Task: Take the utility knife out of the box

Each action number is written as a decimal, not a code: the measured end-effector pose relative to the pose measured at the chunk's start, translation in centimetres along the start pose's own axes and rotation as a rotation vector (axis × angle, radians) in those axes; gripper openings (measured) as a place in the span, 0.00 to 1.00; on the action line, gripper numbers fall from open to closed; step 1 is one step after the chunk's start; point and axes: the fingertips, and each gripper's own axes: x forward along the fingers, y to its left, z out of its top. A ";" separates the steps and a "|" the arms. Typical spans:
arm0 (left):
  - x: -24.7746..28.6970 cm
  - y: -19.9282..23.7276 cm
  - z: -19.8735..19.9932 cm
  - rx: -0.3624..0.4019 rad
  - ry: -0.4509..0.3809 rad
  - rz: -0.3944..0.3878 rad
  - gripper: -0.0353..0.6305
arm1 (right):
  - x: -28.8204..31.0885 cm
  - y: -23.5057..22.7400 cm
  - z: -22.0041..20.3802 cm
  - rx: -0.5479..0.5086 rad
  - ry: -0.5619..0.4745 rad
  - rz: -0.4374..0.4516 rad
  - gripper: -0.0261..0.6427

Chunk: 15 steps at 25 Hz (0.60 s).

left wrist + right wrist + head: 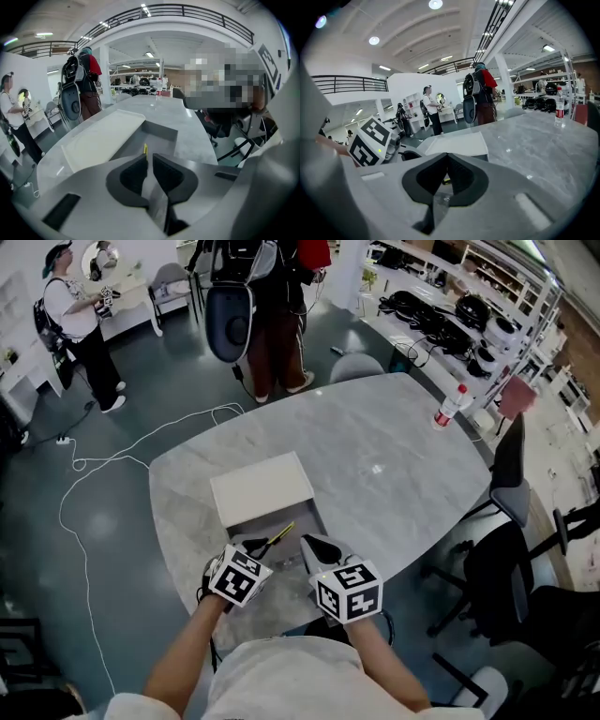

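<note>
A white box (262, 487) lies on the grey marble table (394, 474), its lid slid back off the grey inner tray (305, 519). A yellow and black utility knife (279, 538) slants over the tray's near end. My left gripper (262, 546) is shut on the knife's lower part. In the left gripper view the knife's yellow tip (145, 150) pokes up between the nearly closed jaws of that gripper (147, 161). My right gripper (308, 542) hovers just right of the knife, shut and holding nothing. In the right gripper view its fingertips (447, 159) meet, with the box (457, 143) behind.
A water bottle (449, 406) stands at the table's far right edge. Black office chairs (502, 568) crowd the right side. A white cable (89, 512) loops over the floor on the left. People stand at the far end (272, 324) and far left (75, 324).
</note>
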 end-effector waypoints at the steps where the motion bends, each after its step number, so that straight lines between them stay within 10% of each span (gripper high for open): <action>1: 0.3 0.0 0.1 0.007 0.019 0.003 0.09 | 0.2 -0.4 0.4 -0.004 0.004 0.014 0.05; 15: 5.4 0.5 -0.7 0.008 0.243 0.016 0.17 | 3.4 -5.6 1.6 -0.057 0.082 0.217 0.05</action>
